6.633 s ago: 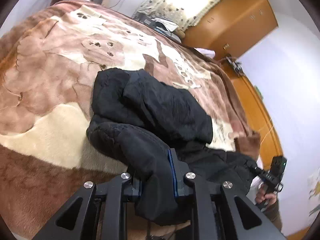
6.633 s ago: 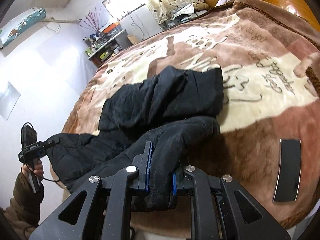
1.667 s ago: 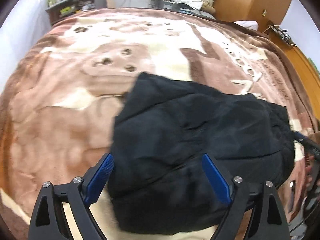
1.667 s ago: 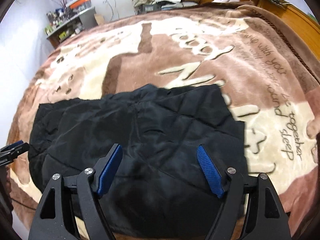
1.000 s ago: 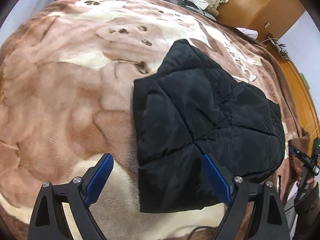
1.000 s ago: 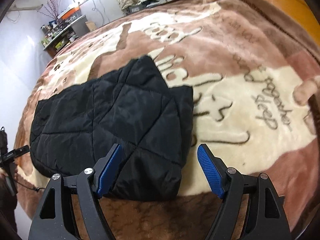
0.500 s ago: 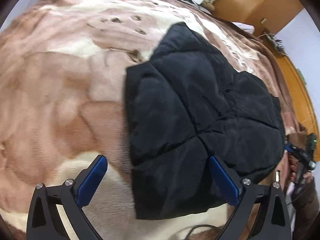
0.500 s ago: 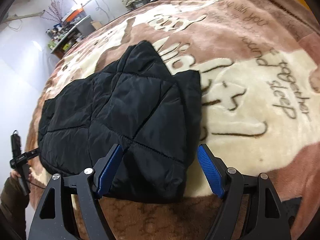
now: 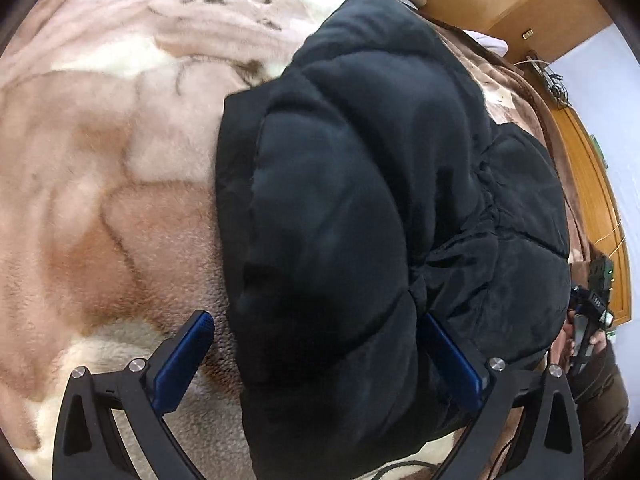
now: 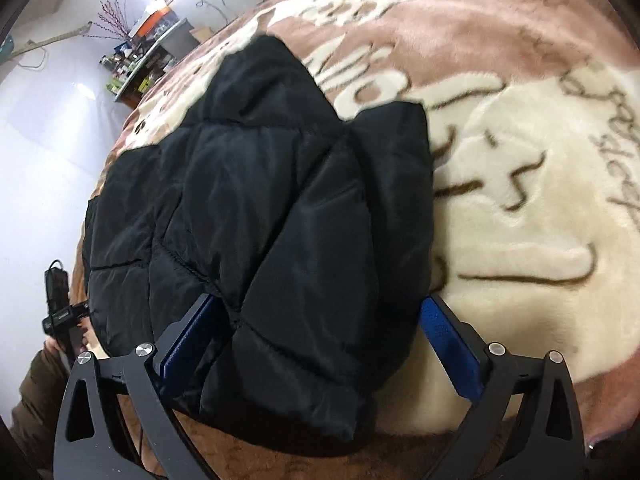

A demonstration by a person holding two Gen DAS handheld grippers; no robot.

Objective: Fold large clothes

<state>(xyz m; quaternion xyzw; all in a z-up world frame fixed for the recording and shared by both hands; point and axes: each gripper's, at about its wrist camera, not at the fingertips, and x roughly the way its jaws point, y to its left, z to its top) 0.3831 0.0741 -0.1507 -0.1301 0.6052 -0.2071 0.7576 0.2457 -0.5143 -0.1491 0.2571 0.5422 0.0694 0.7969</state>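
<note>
— The black padded jacket (image 9: 360, 208) lay folded into a thick block on the near part of the bed's brown-and-cream blanket (image 9: 100, 184), didn't it?

— It did. The left tongs (image 9: 316, 360) stood wide apart, straddling its near left corner without pinching it. The right tongs (image 10: 320, 340) were opening at the near right corner, padding between the pads, nothing gripped.

— How should the next fold go, would you say?

— Both sides ought to bite deep through every layer, level with each other, so the puffy bundle doesn't spring open.
</note>
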